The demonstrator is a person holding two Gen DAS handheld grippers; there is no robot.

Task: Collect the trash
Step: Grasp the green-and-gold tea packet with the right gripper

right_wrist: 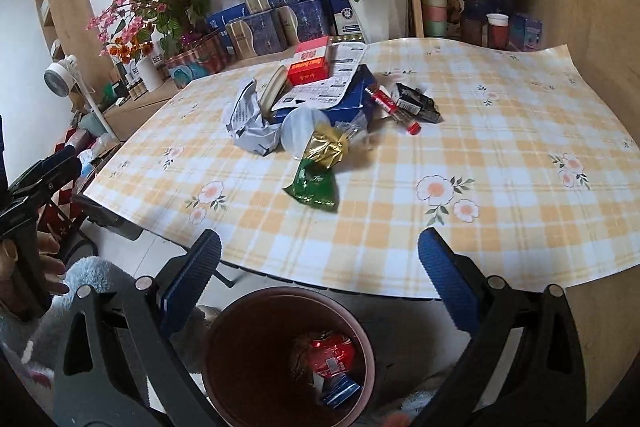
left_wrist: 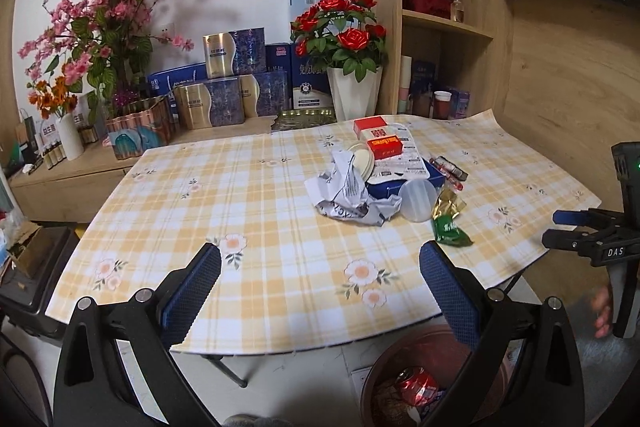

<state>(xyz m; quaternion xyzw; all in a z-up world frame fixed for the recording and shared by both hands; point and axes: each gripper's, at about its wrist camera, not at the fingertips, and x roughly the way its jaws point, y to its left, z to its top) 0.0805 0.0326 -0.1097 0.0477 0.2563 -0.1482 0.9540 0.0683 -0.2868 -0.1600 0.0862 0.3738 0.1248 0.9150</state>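
A heap of trash lies mid-table: crumpled white paper [left_wrist: 348,193] [right_wrist: 250,121], a green and gold wrapper [left_wrist: 450,219] [right_wrist: 318,167], a clear plastic lid [left_wrist: 418,201] [right_wrist: 300,131], a red box [left_wrist: 384,145] [right_wrist: 310,67] on a blue box [right_wrist: 344,99], and a red tube [right_wrist: 394,111]. A brown bin [right_wrist: 288,355] [left_wrist: 400,375] holding a crushed red can [right_wrist: 330,351] stands on the floor below the table's near edge. My left gripper [left_wrist: 320,267] is open and empty over the near edge. My right gripper [right_wrist: 320,255] is open and empty above the bin.
The table has a yellow checked cloth [left_wrist: 260,211]. Behind it stand flower vases [left_wrist: 354,95], blue and gold boxes [left_wrist: 232,91] and wooden shelves [left_wrist: 444,23]. A white fan [right_wrist: 64,75] is at the left.
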